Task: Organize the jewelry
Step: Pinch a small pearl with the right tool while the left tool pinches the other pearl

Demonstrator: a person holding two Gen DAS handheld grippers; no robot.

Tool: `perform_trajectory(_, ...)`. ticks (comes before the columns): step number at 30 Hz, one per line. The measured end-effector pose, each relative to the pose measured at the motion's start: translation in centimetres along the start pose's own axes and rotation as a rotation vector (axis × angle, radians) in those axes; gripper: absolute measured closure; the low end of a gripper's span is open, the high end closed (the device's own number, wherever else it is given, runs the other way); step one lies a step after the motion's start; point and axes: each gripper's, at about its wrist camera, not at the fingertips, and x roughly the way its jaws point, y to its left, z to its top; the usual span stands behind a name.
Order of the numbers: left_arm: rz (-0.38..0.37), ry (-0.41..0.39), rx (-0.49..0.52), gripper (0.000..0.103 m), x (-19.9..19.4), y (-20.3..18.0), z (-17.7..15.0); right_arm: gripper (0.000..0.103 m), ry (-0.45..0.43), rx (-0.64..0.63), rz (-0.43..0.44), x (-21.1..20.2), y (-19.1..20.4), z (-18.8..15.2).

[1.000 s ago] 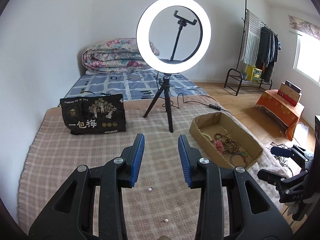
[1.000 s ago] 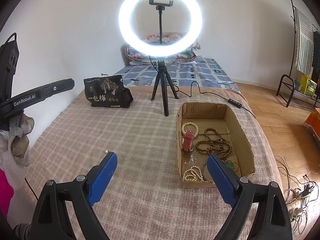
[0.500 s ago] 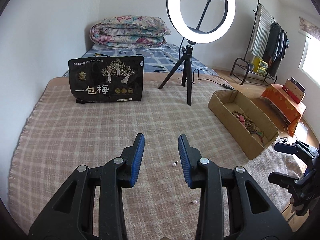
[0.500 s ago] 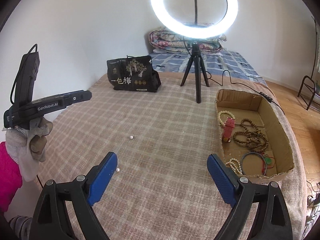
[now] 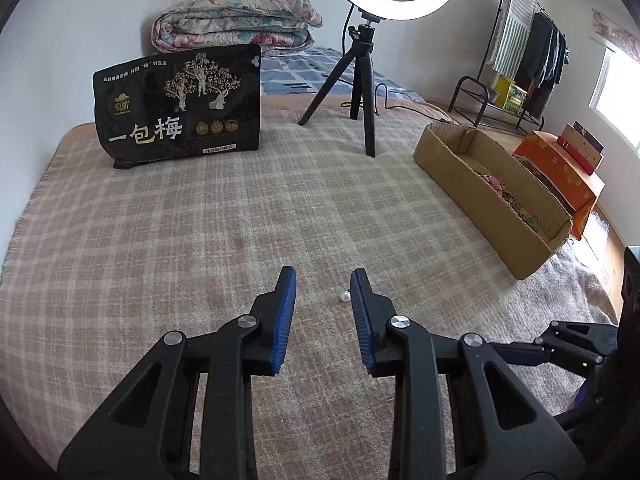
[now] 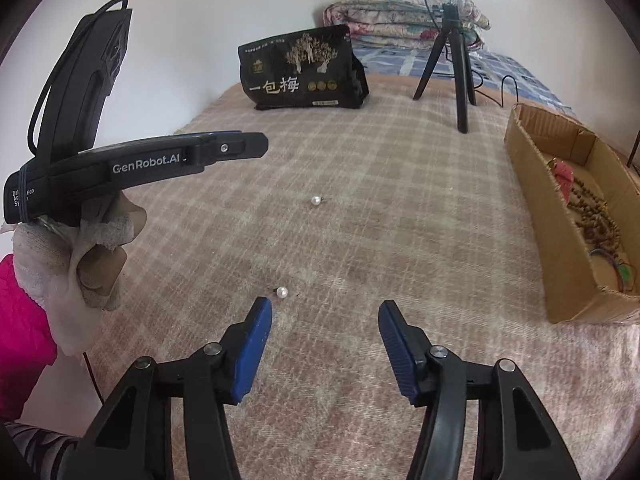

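Observation:
Two white pearl earrings lie on the checked blanket (image 5: 200, 220). One pearl (image 5: 344, 297) sits between the closing jaws of my left gripper (image 5: 323, 276), close to the right pad and untouched. Seen from the right wrist, the same pearl (image 6: 316, 200) lies past the left gripper (image 6: 256, 146), which a gloved hand (image 6: 80, 256) holds. The other pearl (image 6: 282, 291) lies just beyond the left fingertip of my right gripper (image 6: 325, 304), whose jaws are closing on nothing. The cardboard box (image 5: 480, 196) (image 6: 560, 240) holds bead strings and bracelets at the right.
A black snack pouch (image 5: 180, 108) stands at the back of the blanket. A ring light on a black tripod (image 5: 362, 76) stands beside it. A folded quilt (image 5: 236, 20), a clothes rack (image 5: 520, 48) and an orange box (image 5: 560, 168) lie beyond.
Both grippers have sunk toward the blanket and tilted down. The right jaws have narrowed a lot, the left a little. Each pearl now lies right at a gripper's tips.

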Motion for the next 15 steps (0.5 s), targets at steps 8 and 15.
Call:
perform_trajectory(8, -0.02, 0.008, -0.006, 0.075, 1.0, 0.7, 0.1, 0.064, 0.042, -0.051, 0.01, 2.7, 1.9, 0.2)
perform_trajectory(15, -0.034, 0.018, -0.013, 0.075, 1.9, 1.0, -0.2, 0.067, 0.059, -0.091, -0.01, 4.2, 2.6, 0.7)
